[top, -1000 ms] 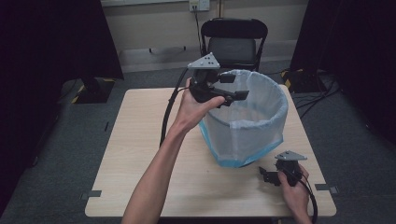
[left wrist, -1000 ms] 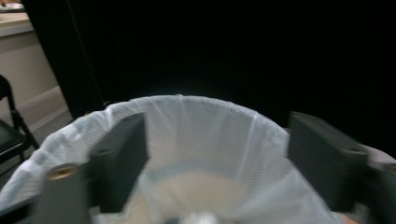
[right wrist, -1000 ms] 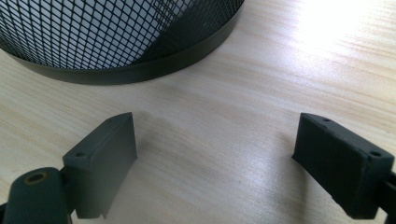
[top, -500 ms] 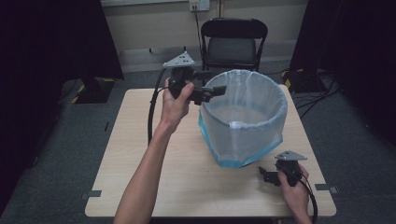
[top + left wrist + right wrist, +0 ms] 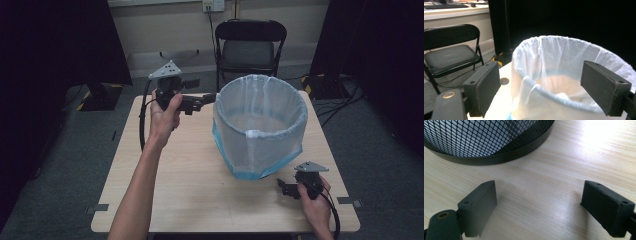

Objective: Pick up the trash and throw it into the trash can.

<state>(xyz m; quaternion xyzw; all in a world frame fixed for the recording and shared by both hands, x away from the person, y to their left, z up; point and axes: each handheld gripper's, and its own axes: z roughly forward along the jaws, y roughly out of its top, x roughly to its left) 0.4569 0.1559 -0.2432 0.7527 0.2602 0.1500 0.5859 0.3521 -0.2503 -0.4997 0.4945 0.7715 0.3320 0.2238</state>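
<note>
Both grippers were wide open and empty: the left gripper [image 5: 209, 98] hovered beside the round black mesh bin's white plastic liner [image 5: 260, 120], seemingly to adjust it, while the right gripper [image 5: 282, 188] rested idle on the pale wooden table [image 5: 190, 170].

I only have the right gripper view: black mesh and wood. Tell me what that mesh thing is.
Observer: A mesh bin lined with a white bag, standing on the table.
Operator: Report the left gripper.
Observer: The left gripper is held open beside the bin's rim, gripping nothing.
Operator: Say what lies beyond the table.
Observer: A black folding chair, against the wall.
</note>
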